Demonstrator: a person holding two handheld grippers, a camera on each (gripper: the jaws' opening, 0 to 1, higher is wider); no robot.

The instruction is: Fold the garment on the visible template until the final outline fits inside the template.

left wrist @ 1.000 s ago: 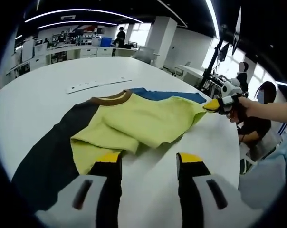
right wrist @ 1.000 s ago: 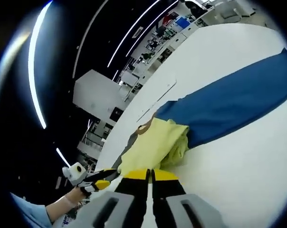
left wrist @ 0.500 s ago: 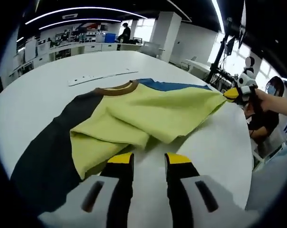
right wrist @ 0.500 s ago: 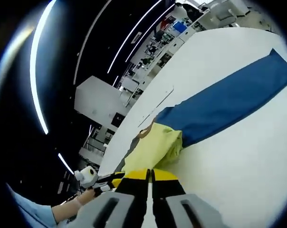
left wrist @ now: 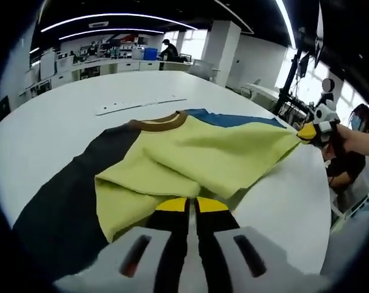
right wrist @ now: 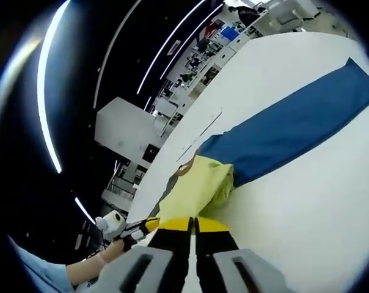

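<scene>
Garment [left wrist: 190, 152] looked soft and limp; both tools, left [left wrist: 192, 204] and right [right wrist: 192, 224], were clamped on its hem corners.

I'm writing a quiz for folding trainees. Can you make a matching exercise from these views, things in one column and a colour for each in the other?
Things:
1. shirt body
2. collar
3. sleeve by the right gripper
4. sleeve on the left in the left gripper view

Colours:
a. blue
b. yellow-green
c. black
d. brown

Pairs: 1-b, 2-d, 3-a, 4-c
</scene>
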